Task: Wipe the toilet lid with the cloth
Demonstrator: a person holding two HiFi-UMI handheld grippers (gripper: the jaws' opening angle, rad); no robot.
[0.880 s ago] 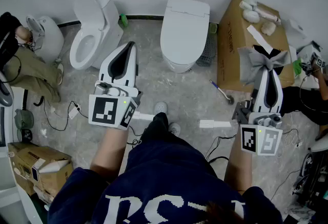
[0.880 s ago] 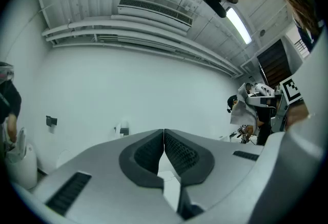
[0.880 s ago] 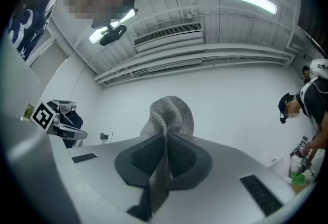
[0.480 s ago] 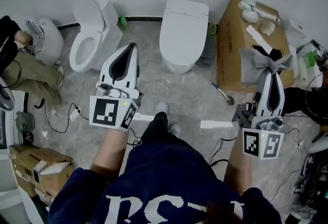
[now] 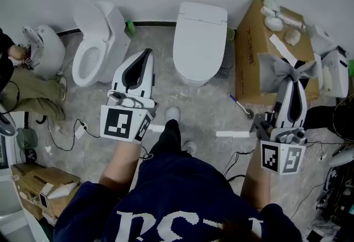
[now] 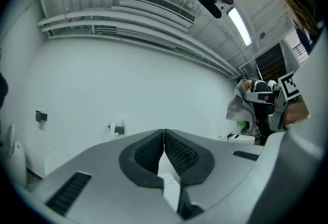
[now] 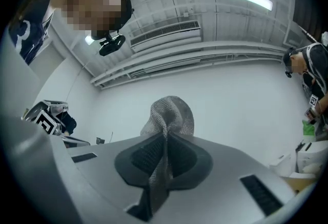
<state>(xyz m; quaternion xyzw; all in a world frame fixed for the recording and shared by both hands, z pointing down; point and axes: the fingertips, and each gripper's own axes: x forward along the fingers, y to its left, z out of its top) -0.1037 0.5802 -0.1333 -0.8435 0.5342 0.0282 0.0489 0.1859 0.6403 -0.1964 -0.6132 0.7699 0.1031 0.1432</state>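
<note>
- The right gripper point(image 7: 165, 138) is clenched on the grey cloth point(image 7: 171, 110). A fold of the mesh weave runs down between its pads and a bunch stands up past the tips, so the free part sits out front where it can meet a surface.
- In the head view that gripper hangs over the cardboard box point(image 5: 251, 52), to the right of the closed toilet point(image 5: 200, 63) and well apart from it. The cloth touches nothing of the toilet yet.
- The left gripper point(image 6: 164, 138) is clamped together with nothing between its pads. It hovers over the floor between the closed toilet and the open-seated toilet point(image 5: 91, 50), seemingly just held out of the way.
- The toilet lid point(image 5: 202, 25) is down and bare, straight ahead of the person, which suits a wipe across its top.
- By my reading, wiping has not begun. The next move calls for carrying the cloth leftward and down onto the lid.
</note>
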